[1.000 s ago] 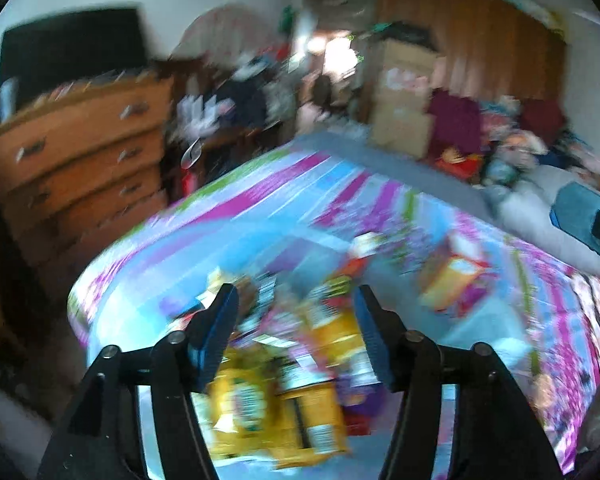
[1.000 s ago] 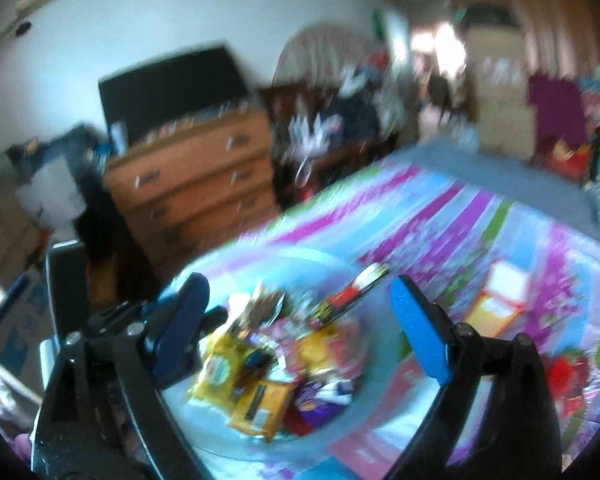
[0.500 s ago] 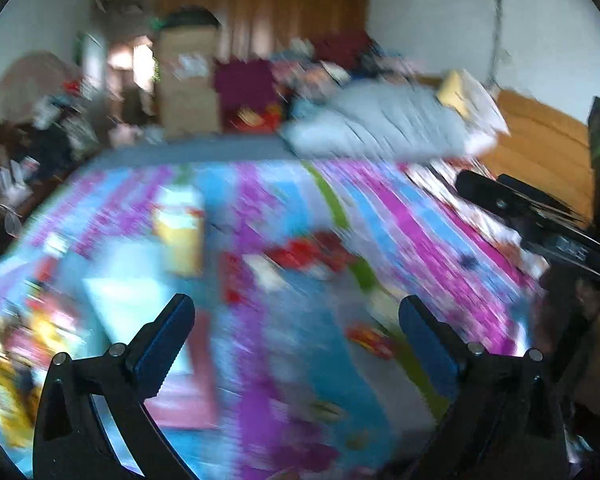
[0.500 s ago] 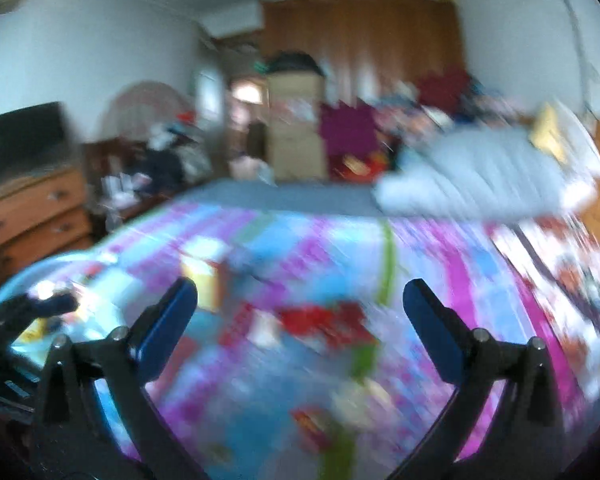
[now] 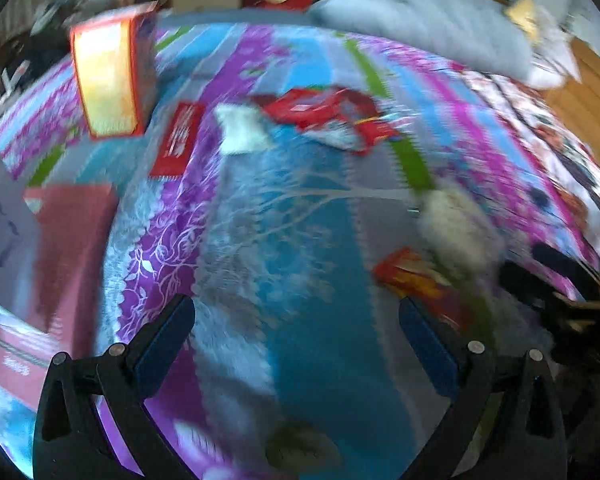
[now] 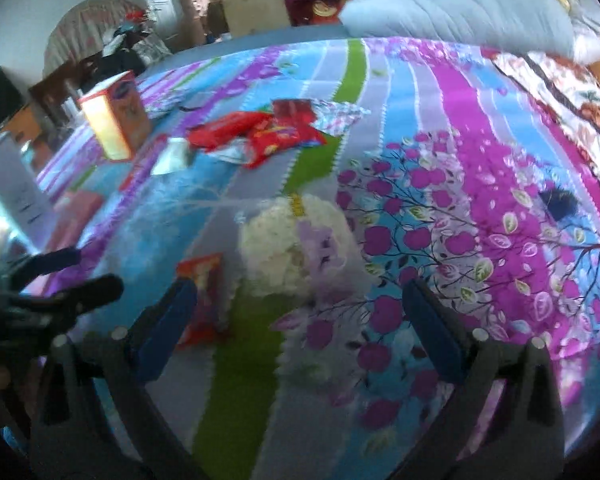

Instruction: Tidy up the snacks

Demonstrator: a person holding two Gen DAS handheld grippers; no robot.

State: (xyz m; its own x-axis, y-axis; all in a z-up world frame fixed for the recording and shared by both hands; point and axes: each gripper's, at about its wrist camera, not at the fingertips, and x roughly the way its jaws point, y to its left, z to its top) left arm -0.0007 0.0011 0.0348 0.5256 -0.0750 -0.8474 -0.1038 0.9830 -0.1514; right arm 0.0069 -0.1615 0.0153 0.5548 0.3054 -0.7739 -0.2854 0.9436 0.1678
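Snacks: red packets [image 6: 256,136] heaped on bedspread [image 6: 440,128]; orange box [image 6: 114,120] upright

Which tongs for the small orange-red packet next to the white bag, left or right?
Right, probably. In the right wrist view the orange-red packet lies just ahead of the right tongs, beside one pad. The left tongs face bare bedspread. Both are open and empty.

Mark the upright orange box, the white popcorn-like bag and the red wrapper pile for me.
upright orange box [image 6: 114,122]: right wrist view, pale front face.
white popcorn-like bag [image 6: 290,244]: right wrist view, bag's middle.
red wrapper pile [image 6: 260,134]: right wrist view, central red packet.
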